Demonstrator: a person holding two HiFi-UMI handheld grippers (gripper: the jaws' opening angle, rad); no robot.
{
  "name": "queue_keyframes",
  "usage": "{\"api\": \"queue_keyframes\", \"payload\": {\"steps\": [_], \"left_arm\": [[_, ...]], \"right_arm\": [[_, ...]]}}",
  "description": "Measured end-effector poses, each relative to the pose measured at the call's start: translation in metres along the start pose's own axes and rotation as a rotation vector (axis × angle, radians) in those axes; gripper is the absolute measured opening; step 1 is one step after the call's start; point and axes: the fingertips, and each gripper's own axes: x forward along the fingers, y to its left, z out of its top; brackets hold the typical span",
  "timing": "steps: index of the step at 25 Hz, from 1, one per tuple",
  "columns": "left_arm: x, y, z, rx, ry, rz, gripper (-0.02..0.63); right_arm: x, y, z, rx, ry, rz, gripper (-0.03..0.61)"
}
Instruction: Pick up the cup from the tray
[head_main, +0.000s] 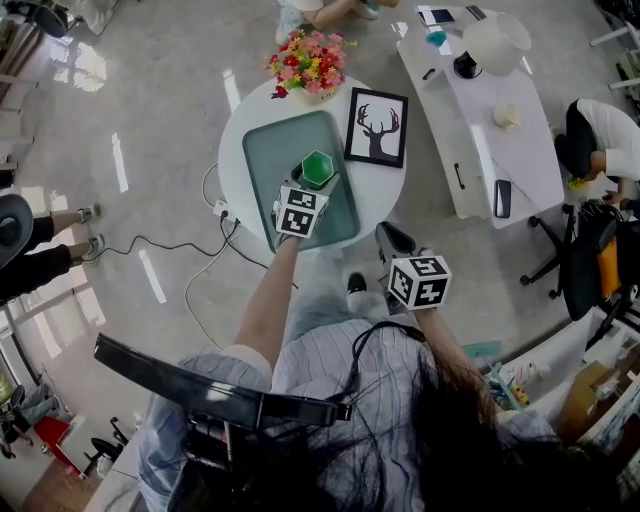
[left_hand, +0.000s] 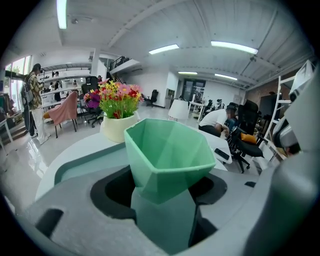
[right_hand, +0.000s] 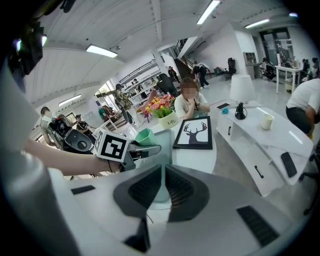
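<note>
A green faceted cup (head_main: 318, 168) (left_hand: 167, 155) stands upright on the teal tray (head_main: 270, 150) on a round white table (head_main: 232, 135). My left gripper (head_main: 314, 182) (left_hand: 165, 200) reaches over the tray's near edge, and the cup sits between its wide jaws. I cannot see the pads pressing on it. In the right gripper view the cup (right_hand: 144, 136) shows at the tip of the left gripper (right_hand: 137, 149). My right gripper (head_main: 386, 236) (right_hand: 164, 185) hangs off the table's near right side, its jaws closed with nothing between them.
A pot of flowers (head_main: 308, 60) stands at the table's far edge. A framed deer picture (head_main: 377, 127) lies right of the tray. A long white desk (head_main: 500, 150) with a lamp and small items stands to the right. A cable (head_main: 190, 260) runs across the floor; people sit around.
</note>
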Motion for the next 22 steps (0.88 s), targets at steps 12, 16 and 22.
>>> {"api": "queue_keyframes", "payload": {"steps": [12, 16, 22], "left_arm": [[-0.060, -0.037, 0.027, 0.017, -0.036, -0.038, 0.319], [-0.086, -0.053, 0.032, 0.017, -0.062, -0.026, 0.319], [-0.124, -0.087, 0.029, 0.003, -0.090, -0.031, 0.319]], "right_arm": [[-0.021, 0.016, 0.014, -0.126, -0.075, 0.047, 0.041], [-0.030, 0.021, 0.012, -0.121, -0.092, 0.083, 0.041], [-0.046, 0.029, -0.005, -0.199, -0.100, 0.125, 0.041]]}}
